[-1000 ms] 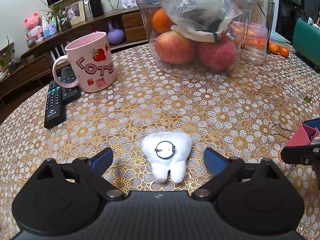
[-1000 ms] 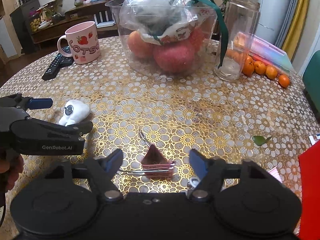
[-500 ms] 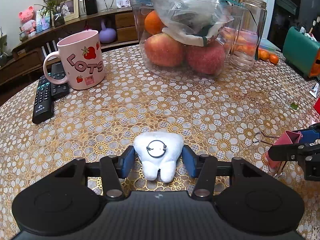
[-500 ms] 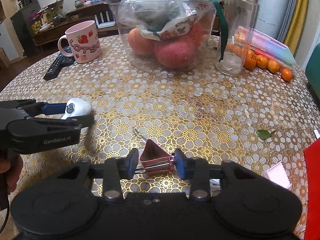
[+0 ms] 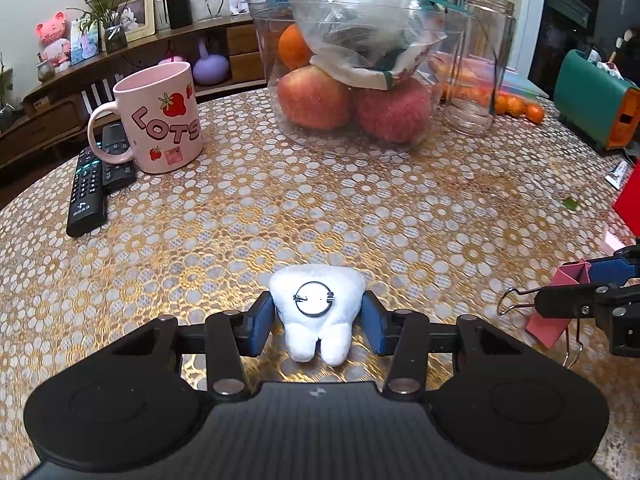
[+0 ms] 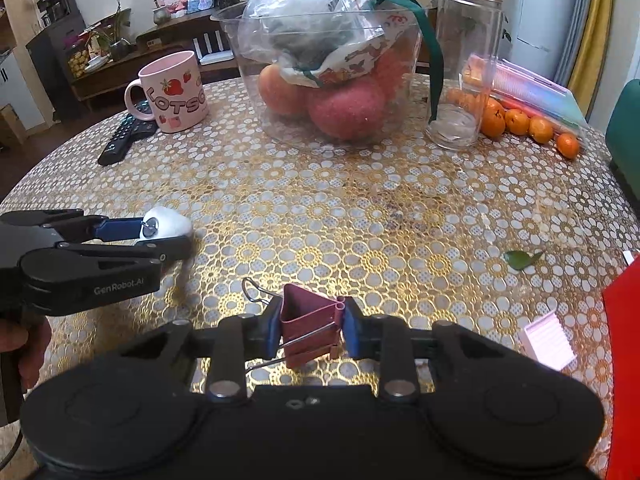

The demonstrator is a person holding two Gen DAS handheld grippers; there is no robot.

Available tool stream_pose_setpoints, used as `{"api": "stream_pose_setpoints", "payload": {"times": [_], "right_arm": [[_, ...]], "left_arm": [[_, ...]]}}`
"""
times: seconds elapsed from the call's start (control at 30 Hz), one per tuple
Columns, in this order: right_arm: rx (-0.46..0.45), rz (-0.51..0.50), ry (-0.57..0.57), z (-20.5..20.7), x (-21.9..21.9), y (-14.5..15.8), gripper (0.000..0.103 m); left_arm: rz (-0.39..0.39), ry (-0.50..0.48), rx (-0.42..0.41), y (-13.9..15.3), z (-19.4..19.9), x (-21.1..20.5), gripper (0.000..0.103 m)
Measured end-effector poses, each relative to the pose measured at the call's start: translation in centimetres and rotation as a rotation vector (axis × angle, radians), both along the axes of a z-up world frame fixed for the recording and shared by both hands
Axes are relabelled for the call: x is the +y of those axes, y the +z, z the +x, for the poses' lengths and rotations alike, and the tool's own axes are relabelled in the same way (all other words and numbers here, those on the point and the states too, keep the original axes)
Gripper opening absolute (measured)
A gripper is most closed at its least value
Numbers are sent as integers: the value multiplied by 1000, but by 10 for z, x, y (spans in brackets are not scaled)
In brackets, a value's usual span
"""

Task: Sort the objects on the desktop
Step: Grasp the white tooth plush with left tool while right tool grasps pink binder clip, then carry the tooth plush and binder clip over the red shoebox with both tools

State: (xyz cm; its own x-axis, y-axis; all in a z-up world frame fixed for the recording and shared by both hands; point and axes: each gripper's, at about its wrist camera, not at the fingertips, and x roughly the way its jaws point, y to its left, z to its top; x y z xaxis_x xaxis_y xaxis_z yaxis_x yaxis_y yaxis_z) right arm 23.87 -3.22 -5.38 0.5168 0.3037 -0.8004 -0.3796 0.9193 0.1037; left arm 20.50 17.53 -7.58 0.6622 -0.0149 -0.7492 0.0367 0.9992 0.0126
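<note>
You're at the grab stage with both hands, so the next move is probably a clean lift and carry to wherever these get sorted. Your left gripper (image 5: 318, 322) is pinching the white tooth plush (image 5: 317, 314) at its 6 o'clock, pads snug on both sides. Your right gripper (image 6: 310, 330) is clamped on the pink binder clip (image 6: 310, 326), low over the table (image 6: 360, 216).
</note>
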Motion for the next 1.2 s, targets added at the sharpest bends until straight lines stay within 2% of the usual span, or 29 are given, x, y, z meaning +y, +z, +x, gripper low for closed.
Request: {"api": "stream_pose_setpoints", "payload": {"times": [0.57,1.2], "right_arm": [[10,51,-7,-55,-46,24,29],[-23,112,-56,-122,-140,62,29]], "left_arm": [[-56,-81,42,34,-66,-51,45],[-74,-205,62,79,-130,-136,45]]}}
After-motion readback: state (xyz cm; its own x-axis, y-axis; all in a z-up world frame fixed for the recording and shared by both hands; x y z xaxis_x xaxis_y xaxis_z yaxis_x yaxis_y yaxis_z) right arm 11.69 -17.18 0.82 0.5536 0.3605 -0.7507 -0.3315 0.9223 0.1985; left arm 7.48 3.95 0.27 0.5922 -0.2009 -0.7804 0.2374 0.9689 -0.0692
